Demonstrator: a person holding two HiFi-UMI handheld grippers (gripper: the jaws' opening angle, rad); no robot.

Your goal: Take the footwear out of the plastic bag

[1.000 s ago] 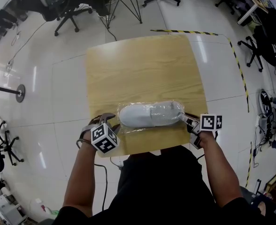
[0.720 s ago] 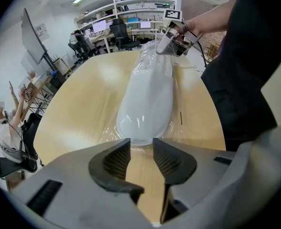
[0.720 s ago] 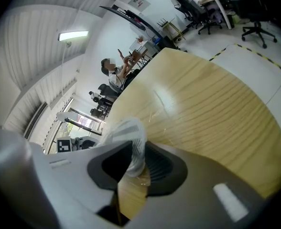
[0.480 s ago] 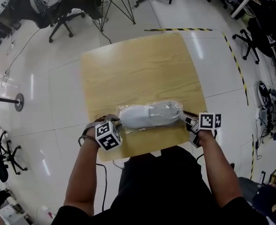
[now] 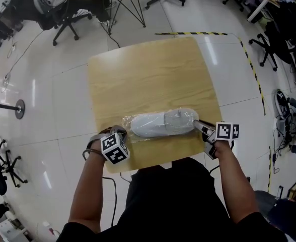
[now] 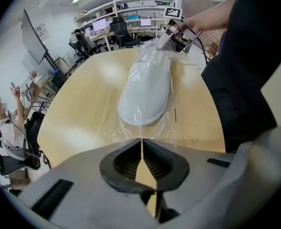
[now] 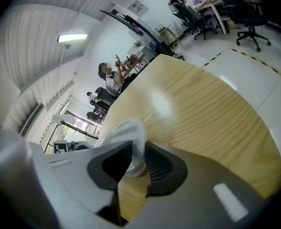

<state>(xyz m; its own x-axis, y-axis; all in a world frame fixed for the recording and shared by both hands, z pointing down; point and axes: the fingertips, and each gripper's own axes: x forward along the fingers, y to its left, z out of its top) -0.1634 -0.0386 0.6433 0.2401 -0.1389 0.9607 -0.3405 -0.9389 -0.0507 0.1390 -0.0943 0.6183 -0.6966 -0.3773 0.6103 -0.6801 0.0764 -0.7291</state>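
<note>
Pale wood made up the worktop (image 5: 148,74), set on a glossy office floor, and the white shoe (image 5: 160,124) lay near its front edge inside a clear plastic bag (image 6: 167,123). Its long axis ran left to right, straight from one claw to the other, so each hand met one end of it.

At the shoe's right end, the right claw (image 7: 139,144) stood partly apart and was clamped on that end through the film, with white ribbed material filling the gap between its pads. At the opposite, rounded end, the left claw (image 6: 141,141) was closing, its pads almost together on the loose film that trailed off the bag toward it. The shoe itself lay just beyond its tips, not between them.

Judging from that line-up, the coming move would likely turn on pulling the two ends apart along the shoe's length.

Only the head view showed both hands flanking the bag. The left gripper view showed the slack film and the far grip, and the right gripper view showed what its own pads held.
</note>
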